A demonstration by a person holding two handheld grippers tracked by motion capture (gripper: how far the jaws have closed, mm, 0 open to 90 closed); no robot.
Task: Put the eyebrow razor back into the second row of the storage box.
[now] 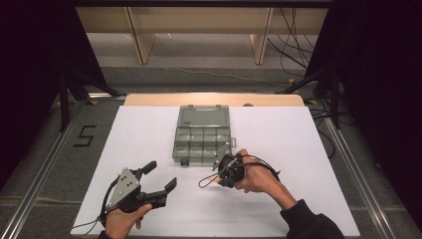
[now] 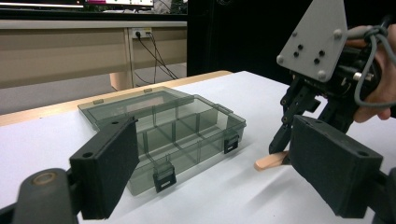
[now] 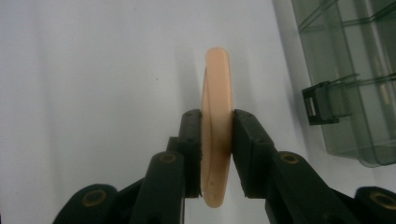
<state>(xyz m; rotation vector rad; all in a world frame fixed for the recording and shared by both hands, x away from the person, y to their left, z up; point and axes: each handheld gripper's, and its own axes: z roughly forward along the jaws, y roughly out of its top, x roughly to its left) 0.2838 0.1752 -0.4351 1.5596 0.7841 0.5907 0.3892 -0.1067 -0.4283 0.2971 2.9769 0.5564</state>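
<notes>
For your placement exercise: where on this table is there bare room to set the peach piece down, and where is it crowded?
Free: white sheet left of the open organizer box, and right of it. Crowded: between box front and right gripper clamping the peach piece; left gripper takes the near-left.

High view overhead facing forward, 2 gripper views low, close, all sharing the compartment box (image 1: 203, 138).

Floor mark: we read a single black "5" (image 1: 85, 135) on the grey floor (image 1: 50, 149), left of the desk (image 1: 149, 124).
Box: we find no lettering on the clear plastic box (image 1: 203, 134).
Desk: we make out no text on its white top.
Far end of the room: nothing there is sharp enough for us to read.
</notes>
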